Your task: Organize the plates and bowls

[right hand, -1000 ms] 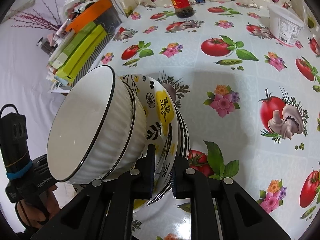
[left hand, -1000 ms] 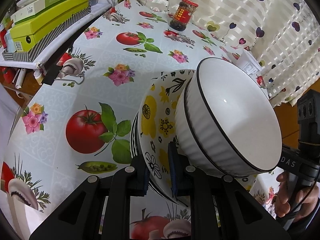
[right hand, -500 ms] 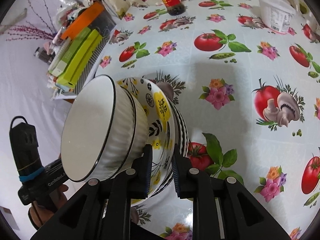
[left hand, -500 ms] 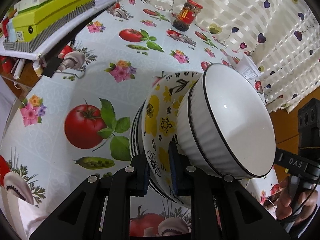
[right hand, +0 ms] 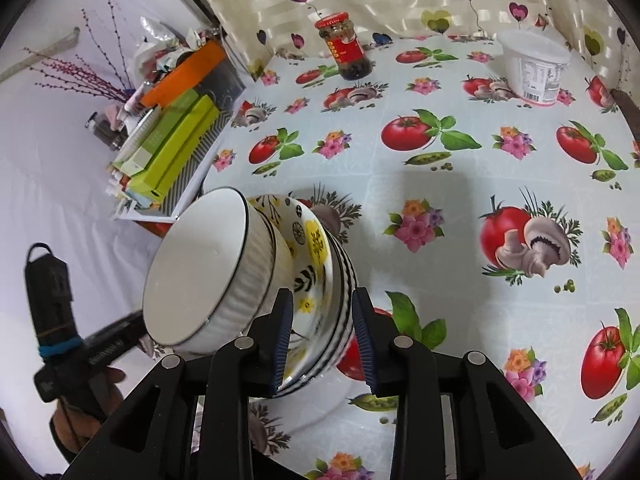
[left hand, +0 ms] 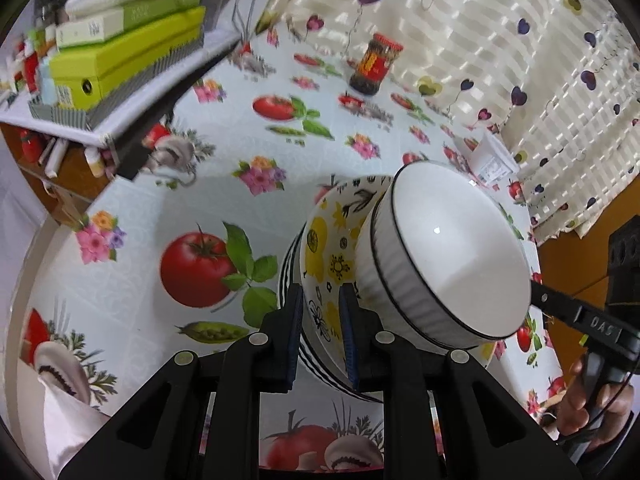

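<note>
**Stack of dishes held on edge over the printed tablecloth**

I see a table (right hand: 460,208) covered in glossy oilcloth printed with tomatoes, mushrooms, peas and pink flowers. Behind it hangs a cream curtain (left hand: 500,52), woven in a check and dotted with dark hearts. At one end sits a pile of flat boxes (right hand: 176,148), lime green and orange, on a grey striped tray.

My stack (right hand: 320,280) hangs tilted on edge, near the table's front edge. Uppermost is a white ribbed bowl (left hand: 452,256) with a thin black rim, smooth and shiny inside. Beneath it lies a round plate (left hand: 328,256) painted with yellow flowers and black leaves, then black-and-white striped dishes (right hand: 346,280).

A white plastic tub (right hand: 534,70) with a printed label stands by the curtain, well apart from a red-lidded glass jar (right hand: 346,50) of dark contents.

My left gripper (left hand: 320,324) is clamped tight on the plates' rim. My right gripper (right hand: 322,336) has just been opening; its blue ribbed pads (right hand: 282,332) straddle the opposite rim with visible gaps, gripping nothing.
</note>
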### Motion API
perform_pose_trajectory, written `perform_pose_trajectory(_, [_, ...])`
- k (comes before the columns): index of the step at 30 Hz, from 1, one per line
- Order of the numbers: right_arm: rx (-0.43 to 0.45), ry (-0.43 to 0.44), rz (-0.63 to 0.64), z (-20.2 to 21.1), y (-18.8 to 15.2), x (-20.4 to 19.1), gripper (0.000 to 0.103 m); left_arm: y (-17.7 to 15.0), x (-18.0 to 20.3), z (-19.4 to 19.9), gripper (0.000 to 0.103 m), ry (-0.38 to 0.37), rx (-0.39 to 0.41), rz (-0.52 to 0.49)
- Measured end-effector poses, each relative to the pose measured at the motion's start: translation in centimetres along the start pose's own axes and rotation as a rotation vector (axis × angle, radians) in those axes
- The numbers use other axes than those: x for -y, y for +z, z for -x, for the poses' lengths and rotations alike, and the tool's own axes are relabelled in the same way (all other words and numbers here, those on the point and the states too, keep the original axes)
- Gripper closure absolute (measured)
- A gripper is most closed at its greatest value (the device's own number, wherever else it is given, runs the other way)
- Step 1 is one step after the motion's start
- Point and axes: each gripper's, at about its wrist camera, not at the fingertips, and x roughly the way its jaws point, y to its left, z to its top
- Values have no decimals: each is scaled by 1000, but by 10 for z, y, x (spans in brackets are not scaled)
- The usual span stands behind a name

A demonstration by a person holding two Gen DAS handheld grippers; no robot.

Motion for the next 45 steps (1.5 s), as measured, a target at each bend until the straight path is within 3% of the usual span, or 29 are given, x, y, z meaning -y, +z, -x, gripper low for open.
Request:
perform_pose_trajectory(12, [73,-51,123,17,-39,-9,73,-21,26,32,84,65,138,-117])
perform_pose_trajectory(14, [80,-65,146,20,-47,-13,69,-27,30,35,84,83,154,-142])
perform_pose_trajectory(18, [101,-77,200,26,-63,-23,50,-42,38,40,84,108,172,-193])
perform_pose_trajectory(20, [112,-88,231,29,-71,-29,49,-50,42,43,84,125,180,-217])
perform_pose_trajectory(27, [99,-94,269,28,-95,-40,44,-73,48,46,84,112,163,-246])
perform_pose_trajectory(31, [89,-100,271,24,-102,-41,43,-81,47,46,84,167,161,-241])
perform_pose_trajectory(36, [72,-97,280,19,-107,-44,43,-87,45,39,84,130,124,-224])
perform_pose_trajectory(45, [53,-103,296,12,-112,-50,43,-92,46,29,84,151,98,-227])
